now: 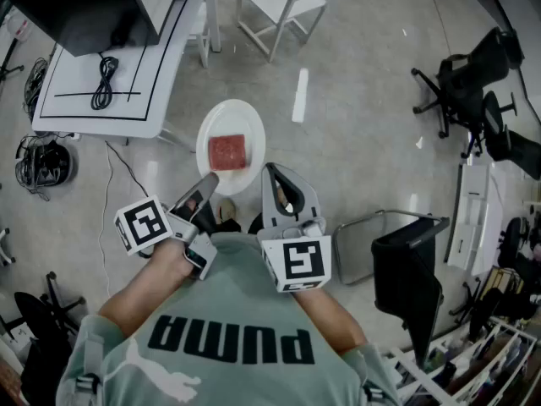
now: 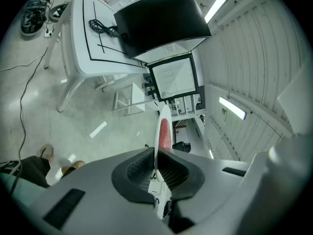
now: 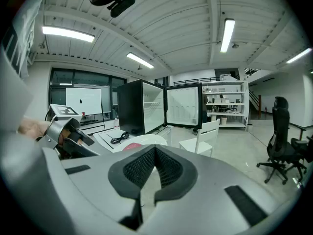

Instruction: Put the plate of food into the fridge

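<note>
Up over the floor, the round white plate [image 1: 230,134] with a red square of food [image 1: 226,151] was pinched at its edge by the left tool [image 1: 207,181]. The right tool [image 1: 271,171] was closed on nothing, just beside the plate. The black fridge [image 3: 131,106] stood open on the white bench [image 1: 165,66].

**Both grippers held out in front, the left one clamped on the plate rim**

The left gripper [image 1: 209,181] reaches forward and slightly downward from the bare left forearm [image 1: 139,288]. Its jaws are closed on the near rim of the plate [image 1: 221,123], which runs edge-on between the pads. The right gripper [image 1: 272,172] is held just beside it and points the same way, jaws pressed together with nothing between them. The right forearm [image 1: 328,313] is drawn in close to the chest
</note>
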Available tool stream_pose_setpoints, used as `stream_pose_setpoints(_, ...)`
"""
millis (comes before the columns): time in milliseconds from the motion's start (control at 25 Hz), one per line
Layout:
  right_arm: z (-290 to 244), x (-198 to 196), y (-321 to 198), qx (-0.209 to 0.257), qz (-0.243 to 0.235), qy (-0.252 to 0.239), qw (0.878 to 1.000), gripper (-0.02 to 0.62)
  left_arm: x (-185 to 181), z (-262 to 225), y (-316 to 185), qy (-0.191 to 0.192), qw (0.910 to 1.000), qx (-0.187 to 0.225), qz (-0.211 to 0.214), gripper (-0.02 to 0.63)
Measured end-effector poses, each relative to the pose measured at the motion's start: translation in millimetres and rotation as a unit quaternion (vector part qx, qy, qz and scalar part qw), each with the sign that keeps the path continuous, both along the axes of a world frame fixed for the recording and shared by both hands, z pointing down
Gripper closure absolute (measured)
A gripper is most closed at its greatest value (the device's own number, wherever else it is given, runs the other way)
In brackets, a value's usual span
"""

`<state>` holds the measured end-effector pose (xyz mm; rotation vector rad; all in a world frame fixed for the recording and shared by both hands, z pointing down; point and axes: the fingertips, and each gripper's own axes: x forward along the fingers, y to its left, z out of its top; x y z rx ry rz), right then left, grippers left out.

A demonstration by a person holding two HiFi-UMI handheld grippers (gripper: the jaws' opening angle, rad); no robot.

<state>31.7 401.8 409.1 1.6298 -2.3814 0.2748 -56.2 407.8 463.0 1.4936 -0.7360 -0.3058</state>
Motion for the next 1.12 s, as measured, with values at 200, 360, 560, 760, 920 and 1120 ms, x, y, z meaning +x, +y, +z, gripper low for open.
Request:
stream_pose_setpoints(200,1.2,0.6,-0.9,0.004,0.002,-0.001,1.000,0.592,-1.2,-0.5,-2.6,0.000,1.0000,0.002,-0.001,0.584)
stream_pose_setpoints(360,2.6,1.4,-1.3,0.004,0.005,-0.003,1.000,0.592,-1.4,1.7,-2.6,-0.004,1.0000,0.002,0.002,0.584)
stream_pose_setpoints(560,0.3,5.8,-2.0,0.005,0.010,-0.009,1.000,0.592,1.9,1.4,-2.7,-0.005,1.0000,0.000,0.005,0.584)
stream_pose_setpoints(760,1.0,10.7,-5.2,0.002,0.017,-0.022,1.000,0.591,4.6,1.7,-5.7,-0.005,1.0000,-0.001,0.006,0.584)
stream_pose_setpoints(920,1.5,15.3,-8.7,-0.001,0.020,-0.027,0.999,0.591,9.3,0.3,-8.7,-0.004,1.0000,-0.001,0.008,0.584)
stream_pose_setpoints(1120,-1.1,22.9,-17.7,0.003,0.011,-0.030,0.999,0.591,18.7,-2.4,-16.8,-0.006,1.0000,0.002,0.003,0.584)
